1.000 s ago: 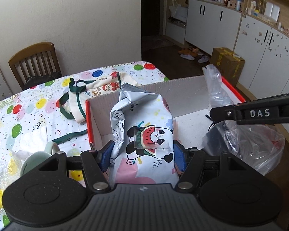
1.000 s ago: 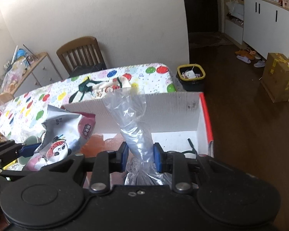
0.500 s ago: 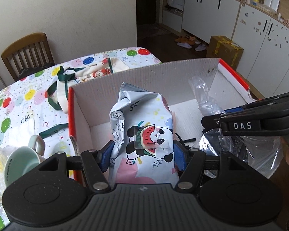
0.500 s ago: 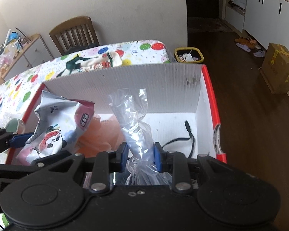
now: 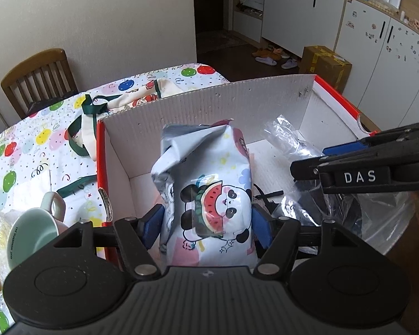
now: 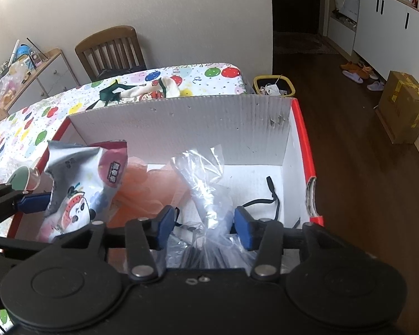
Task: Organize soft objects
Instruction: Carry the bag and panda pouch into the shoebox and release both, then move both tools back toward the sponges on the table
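My left gripper [image 5: 206,227] is shut on a soft panda-print packet [image 5: 209,192] and holds it upright inside the white box with red rims [image 5: 209,97]. The packet also shows in the right wrist view [image 6: 81,184]. My right gripper [image 6: 206,223] is open; its blue pads stand apart on either side of a clear plastic bag [image 6: 206,184] that sits in the box [image 6: 181,128]. An orange soft item [image 6: 150,192] lies on the box floor between packet and bag. The bag also shows in the left wrist view [image 5: 290,139].
A black cord [image 6: 271,198] lies in the box's right corner. On the balloon-print tablecloth [image 5: 28,145] are a cloth bag with green straps [image 5: 120,103] and a green mug [image 5: 30,231]. A wooden chair [image 6: 111,50] stands behind the table; a yellow bin [image 6: 273,86] is on the floor.
Both grippers have moved forward and down into the box. My right gripper's pads have opened and let go of the clear bag. My left gripper still holds the packet.
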A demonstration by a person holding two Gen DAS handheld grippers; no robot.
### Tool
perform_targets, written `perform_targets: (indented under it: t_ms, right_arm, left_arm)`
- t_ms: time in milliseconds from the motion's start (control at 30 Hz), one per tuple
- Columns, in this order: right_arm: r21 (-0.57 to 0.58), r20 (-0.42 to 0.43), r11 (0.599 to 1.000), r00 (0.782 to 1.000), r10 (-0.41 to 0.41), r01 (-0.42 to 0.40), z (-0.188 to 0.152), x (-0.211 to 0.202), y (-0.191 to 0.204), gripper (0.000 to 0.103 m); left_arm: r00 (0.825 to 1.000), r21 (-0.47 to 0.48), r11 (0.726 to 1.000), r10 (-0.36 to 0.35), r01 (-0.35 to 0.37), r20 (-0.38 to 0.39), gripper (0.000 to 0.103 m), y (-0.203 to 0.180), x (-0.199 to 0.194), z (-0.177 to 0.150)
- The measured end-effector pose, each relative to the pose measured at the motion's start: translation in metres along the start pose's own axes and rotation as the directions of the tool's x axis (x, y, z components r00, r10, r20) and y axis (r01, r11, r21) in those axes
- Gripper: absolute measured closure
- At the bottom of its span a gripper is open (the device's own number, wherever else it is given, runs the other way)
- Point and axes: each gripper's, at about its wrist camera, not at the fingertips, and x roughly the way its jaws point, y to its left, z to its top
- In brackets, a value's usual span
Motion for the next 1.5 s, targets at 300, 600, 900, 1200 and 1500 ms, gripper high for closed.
perform_targets:
  t_ms: [300, 600, 900, 1200, 1500]
  right_arm:
    - [-0.002, 0.036, 1.000, 0.999, 0.012, -0.012, -0.002, -0.020, 0.002, 0.046]
    - [-0.024, 0.091, 0.999, 0.995, 0.041, -0.039, -0.007, -0.051, 0.008, 0.039]
    - [-0.063, 0.155, 0.995, 0.985, 0.082, -0.073, -0.014, -0.087, 0.021, 0.035]
    - [-0.065, 0.202, 0.991, 0.971, 0.128, -0.117, -0.025, -0.115, 0.041, 0.027]
    - [-0.085, 0.235, 0.987, 0.960, 0.151, -0.135, -0.036, -0.134, 0.077, 0.018]
  left_arm:
    - [0.999, 0.002, 1.000, -0.026, 0.026, 0.037, 0.031, -0.001, -0.017, -0.004]
    - [0.994, -0.015, 0.999, -0.027, 0.029, 0.106, 0.030, 0.000, -0.046, -0.005]
    - [0.985, -0.037, 0.998, -0.038, 0.045, 0.166, 0.030, 0.007, -0.082, -0.010]
    - [0.976, -0.072, 0.996, -0.038, 0.054, 0.215, 0.023, 0.020, -0.122, -0.023]
    - [0.961, -0.106, 0.991, -0.055, 0.087, 0.272, 0.018, 0.046, -0.160, -0.043]
